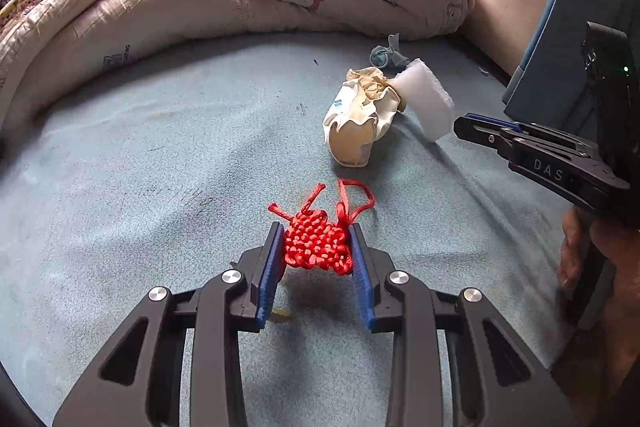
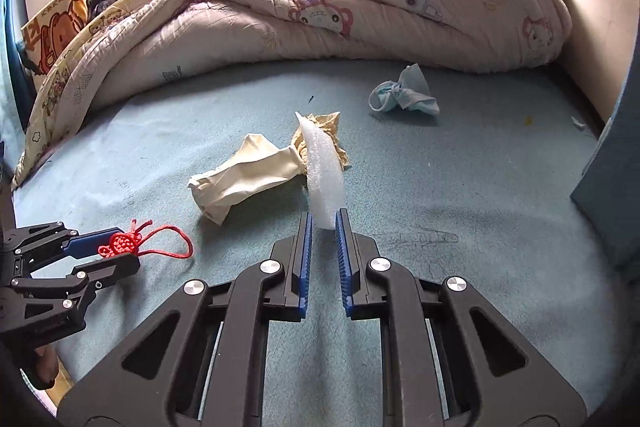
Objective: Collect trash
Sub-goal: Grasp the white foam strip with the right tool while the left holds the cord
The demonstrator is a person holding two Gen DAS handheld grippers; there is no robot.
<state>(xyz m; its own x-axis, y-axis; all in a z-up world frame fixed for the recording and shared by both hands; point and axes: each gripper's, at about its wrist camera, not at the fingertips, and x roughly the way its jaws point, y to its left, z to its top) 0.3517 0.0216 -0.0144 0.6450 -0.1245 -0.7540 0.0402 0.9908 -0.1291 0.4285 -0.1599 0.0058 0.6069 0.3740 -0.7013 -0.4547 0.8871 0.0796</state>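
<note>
Left claw (image 1: pixel 316 247) clamped on a red knotted cord ornament (image 1: pixel 316 245) — the woven body sits squeezed between the blue pads (image 1: pixel 267 267), loose cord ends and a loop sticking out past the tips. Seen from the right wrist camera, the ornament is clear of the bed's grey-blue sheet (image 1: pixel 160 155), its loop trailing toward the surface.

Right claw (image 2: pixel 324 223) drawn in narrow on a strip of white foam (image 2: pixel 323 167); the near end of the strip is pinched between the pads, the rest standing up and away from the tips. Just behind the foam, touching or nearly so, lies a crumpled cream paper bag (image 2: pixel 240 179) with tan paper bunched at its mouth.

Farther back, apart from the bag, a balled-up blue face mask (image 2: pixel 404 93) lies on the sheet. A pink cartoon-print quilt (image 2: pixel 320 7) is heaped along the far side of the bed. A person's hand (image 1: pixel 576 247) shows under the right claw's handle.
</note>
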